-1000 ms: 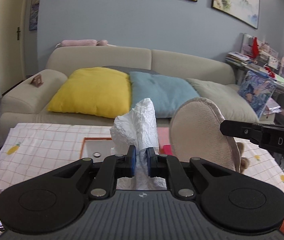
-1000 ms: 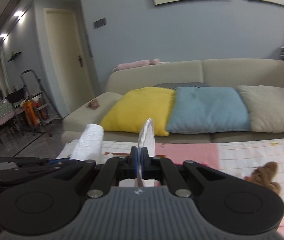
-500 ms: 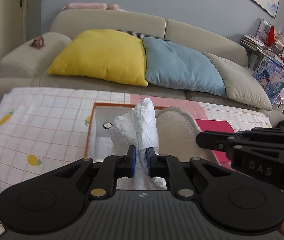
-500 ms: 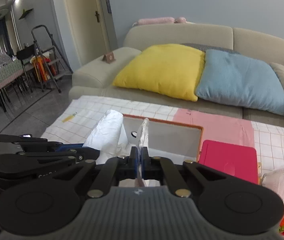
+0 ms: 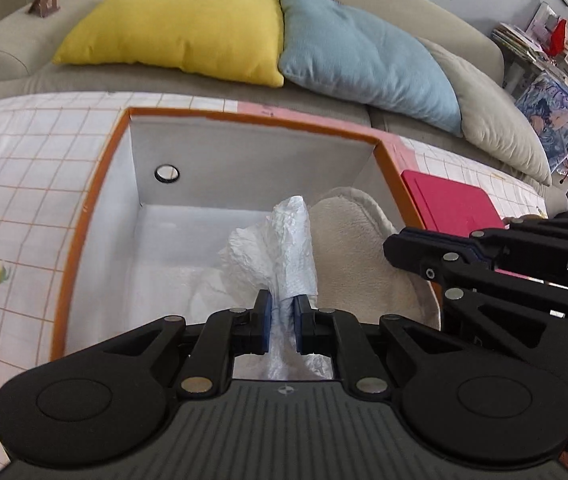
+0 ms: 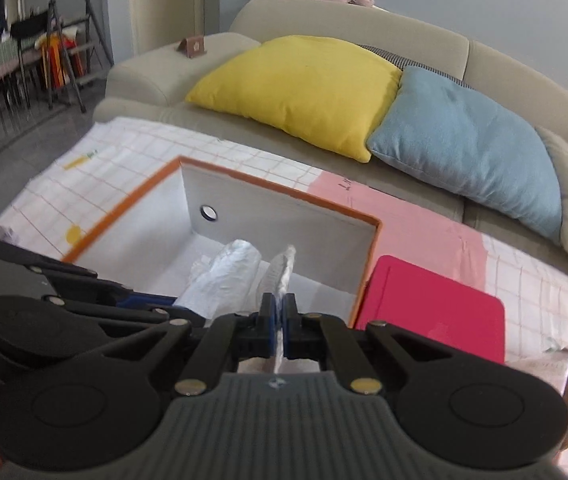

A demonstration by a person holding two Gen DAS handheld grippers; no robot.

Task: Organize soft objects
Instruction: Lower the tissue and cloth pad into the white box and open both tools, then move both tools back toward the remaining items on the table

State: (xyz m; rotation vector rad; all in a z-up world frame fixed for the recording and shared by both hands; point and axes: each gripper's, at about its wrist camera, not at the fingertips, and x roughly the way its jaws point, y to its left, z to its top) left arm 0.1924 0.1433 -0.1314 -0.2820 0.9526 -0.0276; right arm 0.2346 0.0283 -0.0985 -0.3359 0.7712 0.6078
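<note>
Left gripper [image 5: 282,312] pinches crumpled white paper [image 5: 280,248], held over the open orange-rimmed box [image 5: 96,184] on the checked cloth [image 5: 24,168]. Beige plush [image 5: 351,256] sits just right of the paper, leaning inside the box. Right gripper [image 6: 278,320] is clamped on the plush's thin edge [image 6: 282,268]. Pink lid [image 6: 431,316] lies right of the box.
</note>
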